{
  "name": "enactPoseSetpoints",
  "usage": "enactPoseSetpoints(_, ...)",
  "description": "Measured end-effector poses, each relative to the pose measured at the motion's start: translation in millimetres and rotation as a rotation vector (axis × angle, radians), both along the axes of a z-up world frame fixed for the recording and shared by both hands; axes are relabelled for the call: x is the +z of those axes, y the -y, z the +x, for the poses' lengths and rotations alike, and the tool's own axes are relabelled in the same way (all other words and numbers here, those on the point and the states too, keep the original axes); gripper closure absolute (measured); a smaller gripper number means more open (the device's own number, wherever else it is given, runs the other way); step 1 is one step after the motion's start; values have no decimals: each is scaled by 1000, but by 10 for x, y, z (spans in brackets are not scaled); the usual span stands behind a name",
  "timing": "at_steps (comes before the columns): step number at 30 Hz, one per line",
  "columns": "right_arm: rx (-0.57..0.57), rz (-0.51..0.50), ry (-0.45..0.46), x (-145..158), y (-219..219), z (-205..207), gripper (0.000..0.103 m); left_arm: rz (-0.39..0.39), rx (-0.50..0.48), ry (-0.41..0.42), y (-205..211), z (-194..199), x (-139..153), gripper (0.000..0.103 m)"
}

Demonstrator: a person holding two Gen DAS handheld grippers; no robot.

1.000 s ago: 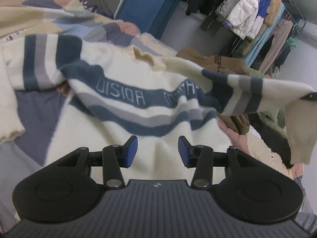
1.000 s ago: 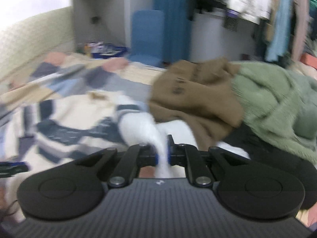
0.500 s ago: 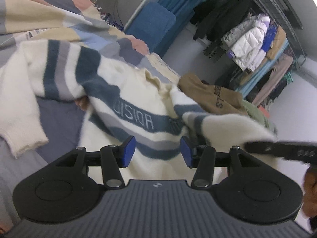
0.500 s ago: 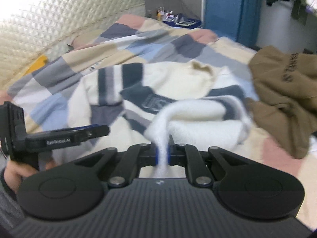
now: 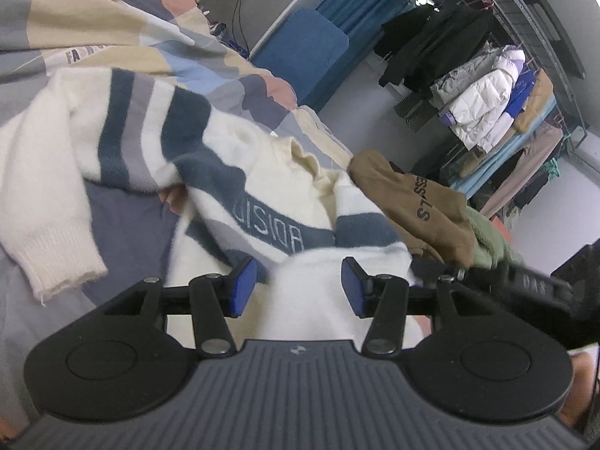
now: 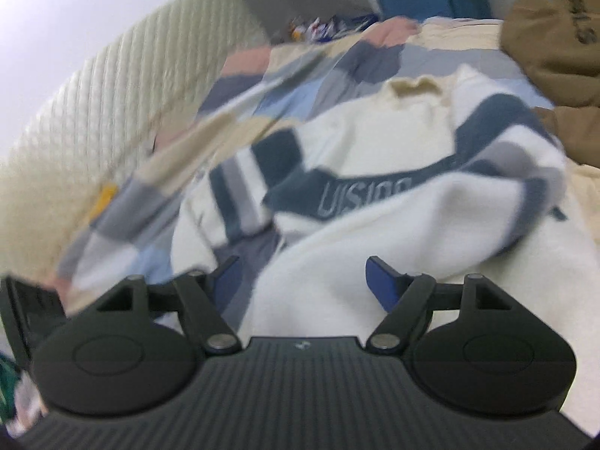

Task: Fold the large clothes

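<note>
A cream sweater (image 5: 277,172) with navy and grey stripes and lettering lies on the bed. Its right sleeve (image 5: 337,273) is folded across the body and lies under my left gripper (image 5: 298,287), which is open and empty. The other sleeve (image 5: 48,202) stretches out to the left, cuff down. In the right wrist view the sweater (image 6: 393,157) is blurred; my right gripper (image 6: 303,281) is open just above the folded sleeve (image 6: 375,232). The right gripper also shows in the left wrist view (image 5: 525,285) at the right edge.
A patchwork bedspread (image 5: 112,30) covers the bed. A brown hoodie (image 5: 416,202) and a green garment (image 5: 487,240) lie to the right of the sweater. A clothes rack (image 5: 480,105) and a blue chair (image 5: 311,52) stand beyond. A quilted headboard (image 6: 93,120) is at the left.
My right gripper carried the right sleeve leftward across the sweater's body, then opened and let it go. The left gripper stayed open and shifted slightly.
</note>
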State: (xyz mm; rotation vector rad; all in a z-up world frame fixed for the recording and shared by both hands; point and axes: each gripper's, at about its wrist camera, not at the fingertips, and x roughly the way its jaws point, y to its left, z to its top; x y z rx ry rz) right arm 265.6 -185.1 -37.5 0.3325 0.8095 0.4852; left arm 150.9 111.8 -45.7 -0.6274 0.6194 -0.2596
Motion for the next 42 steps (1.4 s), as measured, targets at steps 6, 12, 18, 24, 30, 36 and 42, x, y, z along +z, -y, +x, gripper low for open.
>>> enactPoseSetpoints(6,-259,89,18,-250,654,351,28,38,-14,-18,116,72,-84,47)
enactPoseSetpoints(12,-466,266,-41,-684,1255,635,27,69,-8,-67,184,201,-246,47)
enactPoseSetpoints(18,-518,393,-90,-1033,1497,786,27,108,-24,-66,312,328,-338,47)
enactPoseSetpoints(24,-510,536,-154,-1177,1470,738,27,132,-23,-104,405,444,-455,47)
enactPoseSetpoints(30,-385,618,-114,-1062,1483,940,26,86,-61,-88,460,493,-507,47)
enactPoseSetpoints(36,-390,497,-158,-1220,1372,1428,26,51,-98,-48,517,509,-541,47)
enactPoseSetpoints(42,-471,591,-6,-1215,1612,1428,27,9,-81,-26,464,529,-561,45)
